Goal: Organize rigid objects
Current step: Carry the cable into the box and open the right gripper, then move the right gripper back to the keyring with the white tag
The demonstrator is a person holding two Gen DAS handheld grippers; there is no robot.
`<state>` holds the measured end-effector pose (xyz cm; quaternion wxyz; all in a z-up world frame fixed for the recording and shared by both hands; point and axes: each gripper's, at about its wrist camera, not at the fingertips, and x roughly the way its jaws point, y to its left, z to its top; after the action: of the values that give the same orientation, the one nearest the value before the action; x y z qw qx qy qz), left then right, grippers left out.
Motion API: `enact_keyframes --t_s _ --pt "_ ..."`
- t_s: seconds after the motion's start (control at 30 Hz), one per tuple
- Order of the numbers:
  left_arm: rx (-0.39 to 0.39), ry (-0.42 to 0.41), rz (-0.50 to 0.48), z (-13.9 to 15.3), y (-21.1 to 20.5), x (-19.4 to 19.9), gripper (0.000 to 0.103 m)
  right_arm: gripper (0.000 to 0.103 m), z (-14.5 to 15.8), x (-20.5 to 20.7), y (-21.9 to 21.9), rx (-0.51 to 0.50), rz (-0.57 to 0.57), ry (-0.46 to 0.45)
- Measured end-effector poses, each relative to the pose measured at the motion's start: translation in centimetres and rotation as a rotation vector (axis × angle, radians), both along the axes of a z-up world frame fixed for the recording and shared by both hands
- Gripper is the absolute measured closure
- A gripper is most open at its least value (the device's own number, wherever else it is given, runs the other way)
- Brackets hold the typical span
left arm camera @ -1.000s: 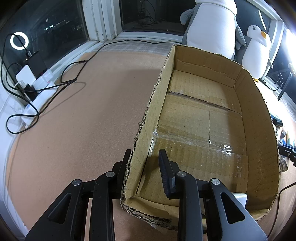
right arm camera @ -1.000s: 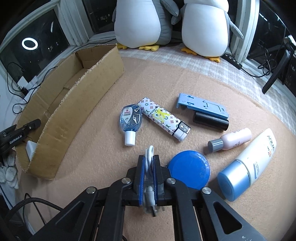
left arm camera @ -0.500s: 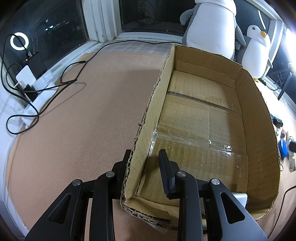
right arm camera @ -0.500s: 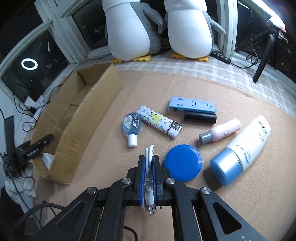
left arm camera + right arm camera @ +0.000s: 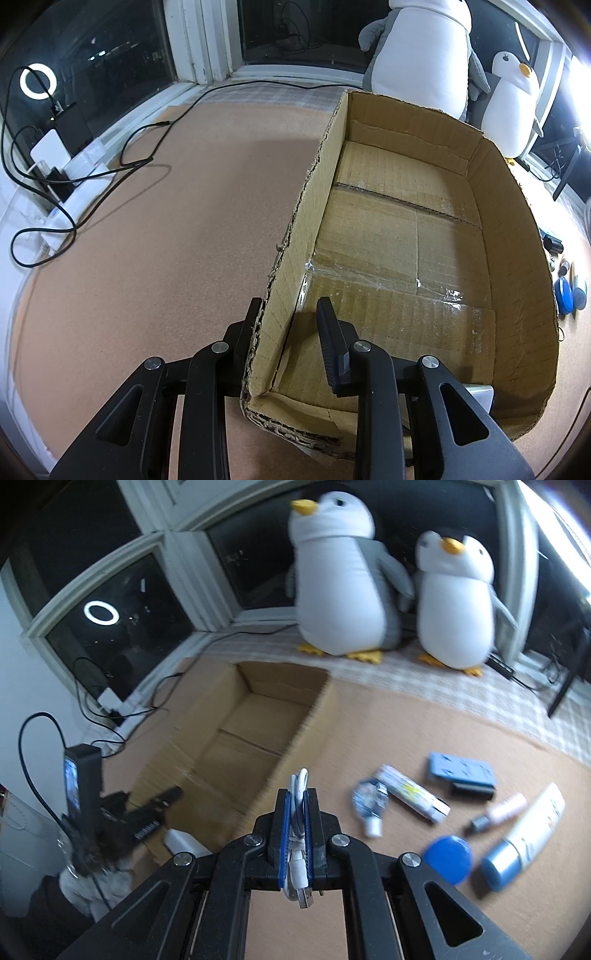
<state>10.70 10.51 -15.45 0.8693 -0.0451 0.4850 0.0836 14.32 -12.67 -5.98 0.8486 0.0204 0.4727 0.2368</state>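
Right gripper (image 5: 297, 805) was clamped tight on a coiled white USB cable (image 5: 298, 834), plug hanging below the pads, held above the mat. Left gripper (image 5: 290, 317) straddled the near left wall of the cardboard box (image 5: 517, 236), one finger inside, one outside, at its narrowest; actual pinch on the wall unclear. Beyond, right of the box, lay a blue lid (image 5: 447, 859), sunscreen tube (image 5: 524, 840) and sanitizer bottle (image 5: 369, 805). Two plush penguins (image 5: 343, 579) stood farthest.

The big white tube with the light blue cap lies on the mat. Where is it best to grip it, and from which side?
Probably across the middle of the white tube, from above. It lies flat and slanted, with its light blue cap nearest the camera, so the fingers should close across its width. The pink bottle lies close on the left.
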Motion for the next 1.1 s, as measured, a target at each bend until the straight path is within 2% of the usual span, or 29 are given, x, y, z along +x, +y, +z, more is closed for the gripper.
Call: enact_keyframes --t_s 0.4,0.67,0.87,0.9,0.93,0.97,1.0,1.03,1.1 --pt "0.000 -0.002 -0.001 0.0 -0.1 0.1 0.076 0.097 0.4 0.8 5.8 0.037 0.073 -0.007" --pt "0.000 -0.002 -0.001 0.0 -0.1 0.1 0.076 0.097 -1.5 0.9 9.1 0.020 0.128 0.030" --pt "0.000 -0.002 -0.003 0.0 -0.1 0.1 0.076 0.096 -2.5 0.9 9.7 -0.003 0.141 0.052" --pt "0.000 -0.002 -0.003 0.0 -0.1 0.2 0.076 0.094 -2.5 0.9 9.7 -0.002 0.140 0.052" --pt "-0.001 -0.002 -0.002 -0.1 -0.1 0.2 0.076 0.083 -2.6 0.9 9.7 -0.004 0.141 0.056" --pt "-0.001 -0.002 -0.002 -0.1 -0.2 0.2 0.076 0.065 -2.5 0.9 9.7 -0.007 0.139 0.056" --pt "-0.001 -0.003 -0.001 -0.1 -0.2 0.2 0.076 0.058 -2.4 0.8 9.6 -0.011 0.133 0.044" --pt "0.000 -0.002 -0.001 -0.1 -0.2 0.3 0.076 0.053 -2.3 0.7 9.5 -0.012 0.127 0.028" --pt "0.001 -0.003 -0.002 -0.1 -0.2 0.3 0.076 0.053 -2.0 0.6 9.2 -0.014 0.117 0.018"
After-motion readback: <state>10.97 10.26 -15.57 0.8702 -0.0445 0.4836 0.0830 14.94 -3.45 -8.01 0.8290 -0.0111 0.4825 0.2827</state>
